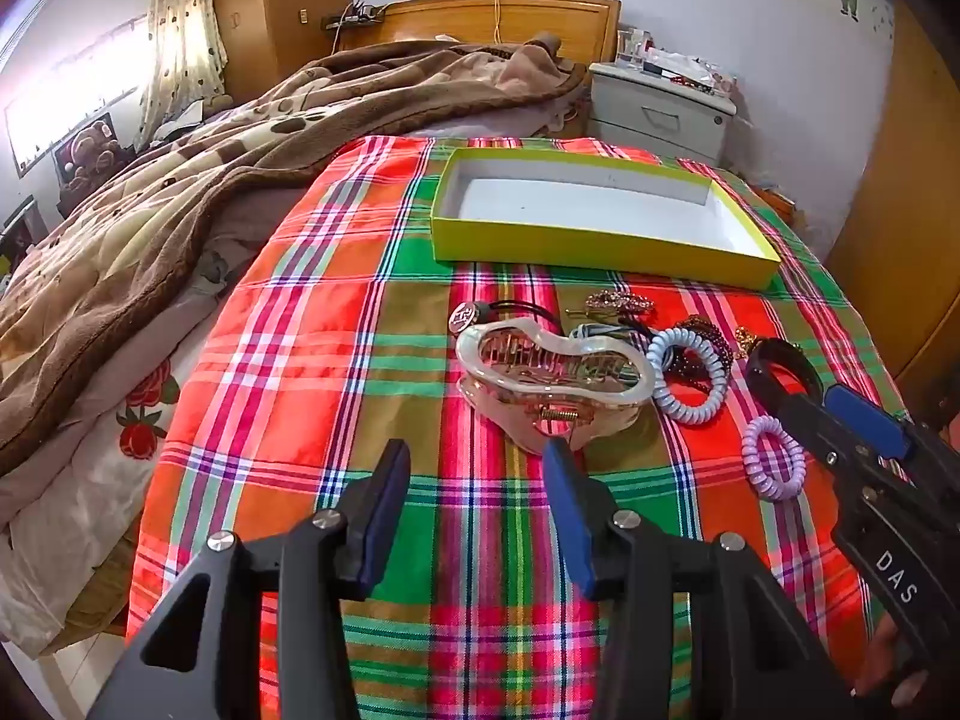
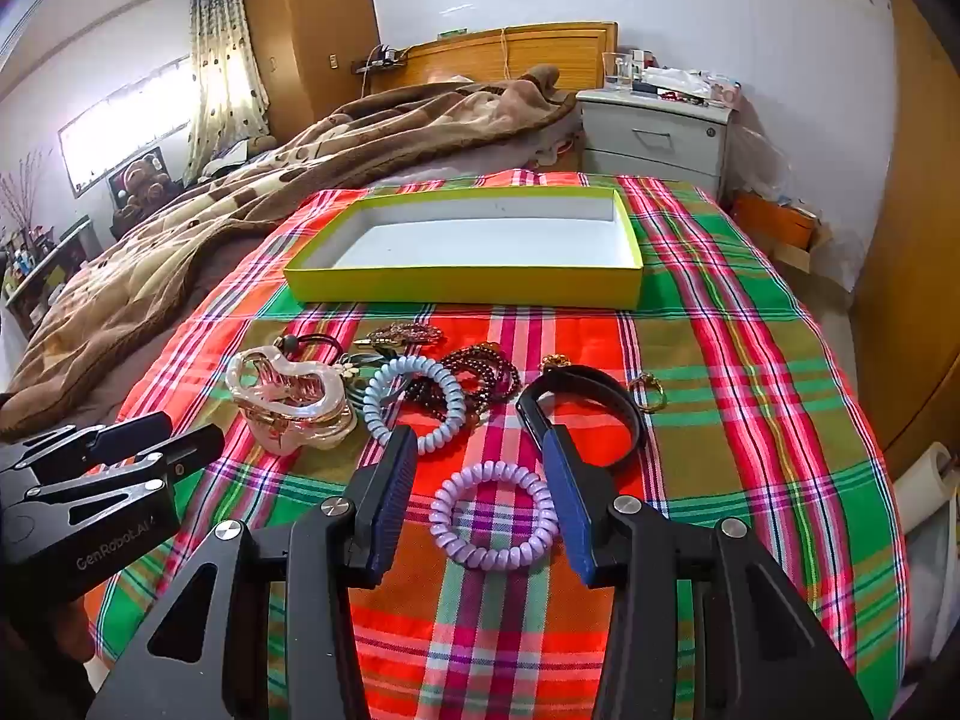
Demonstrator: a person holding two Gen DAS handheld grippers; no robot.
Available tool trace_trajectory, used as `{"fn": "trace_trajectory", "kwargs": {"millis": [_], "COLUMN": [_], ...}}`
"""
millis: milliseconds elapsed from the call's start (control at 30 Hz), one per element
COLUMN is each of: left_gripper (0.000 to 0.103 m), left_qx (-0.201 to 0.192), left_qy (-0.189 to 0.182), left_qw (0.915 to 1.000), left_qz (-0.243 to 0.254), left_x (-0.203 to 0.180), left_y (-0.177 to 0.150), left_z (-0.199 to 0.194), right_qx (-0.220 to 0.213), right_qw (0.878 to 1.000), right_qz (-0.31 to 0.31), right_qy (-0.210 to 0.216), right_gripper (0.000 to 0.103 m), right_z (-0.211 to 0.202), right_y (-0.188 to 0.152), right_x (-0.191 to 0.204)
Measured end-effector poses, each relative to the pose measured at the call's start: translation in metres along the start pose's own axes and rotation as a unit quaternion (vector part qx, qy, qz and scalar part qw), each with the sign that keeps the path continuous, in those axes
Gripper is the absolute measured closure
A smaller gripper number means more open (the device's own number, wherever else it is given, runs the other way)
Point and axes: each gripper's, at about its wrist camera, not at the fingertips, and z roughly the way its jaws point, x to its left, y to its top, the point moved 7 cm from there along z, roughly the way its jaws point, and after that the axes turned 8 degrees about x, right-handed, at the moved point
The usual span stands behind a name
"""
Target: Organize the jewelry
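Both sets of jaws stand wide apart and grasp nothing. The left gripper [image 1: 477, 468] hangs over the cloth [image 1: 300, 360] just short of the clear hair claw [image 1: 555, 375]; the right gripper [image 2: 480, 456] frames the lilac coil tie [image 2: 493, 515] without touching it.

The yellow box [image 2: 462, 285] lies at the far end of the cloth, its white inside bare. All the jewelry sits on the cloth between box and grippers: the claw to the left, a blue coil tie [image 2: 414, 405] beside it, dark beads [image 2: 480, 375] behind that, a black band [image 2: 591, 396] to the right.

The right wrist view alone shows a small gold piece [image 2: 647, 391] right of the band, and a white roll [image 2: 927, 483] at the far right edge. The left wrist view alone shows a round charm on a black cord [image 1: 465, 315] at the claw's far left, and a rose-print sheet [image 1: 141, 414] left of the cloth.

The plaid cloth covers a bed with a brown blanket [image 1: 180, 192], a wooden headboard [image 1: 504, 18] and a grey nightstand [image 1: 660, 108] at the far wall.
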Motion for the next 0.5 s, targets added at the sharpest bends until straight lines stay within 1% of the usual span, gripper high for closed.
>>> {"fn": "trace_trajectory", "kwargs": {"millis": [233,333,400,500], "left_gripper": [0.055,0.055,0.055,0.055], "left_qx": [-0.002,-0.006,-0.004,-0.004], "left_qy": [0.007,0.007,-0.003,-0.004], "left_qw": [1.0000,1.0000,1.0000,1.0000], "left_qz": [0.000,0.000,-0.005,-0.006], "left_x": [-0.0032,-0.0069,-0.0023,-0.0028], "left_y": [-0.0005,-0.0021,0.0026,0.0031], "left_z": [-0.0032,-0.0048,-0.0071,-0.0085], "right_qx": [0.004,0.003,0.002,-0.003], "right_qw": [1.000,1.000,1.000,1.000], "right_qz": [-0.001,-0.003,-0.004,-0.005], "right_qy": [-0.001,-0.005,-0.005,-0.006], "right_gripper": [0.058,0.058,0.058,0.058], "right_z": [0.0055,0.0004,0.0016,0.0002], "right_y": [0.0000,-0.0011,0.0010,-0.0013], "right_x": [-0.0027,-0.0010,-0.0006,-0.0019]}}
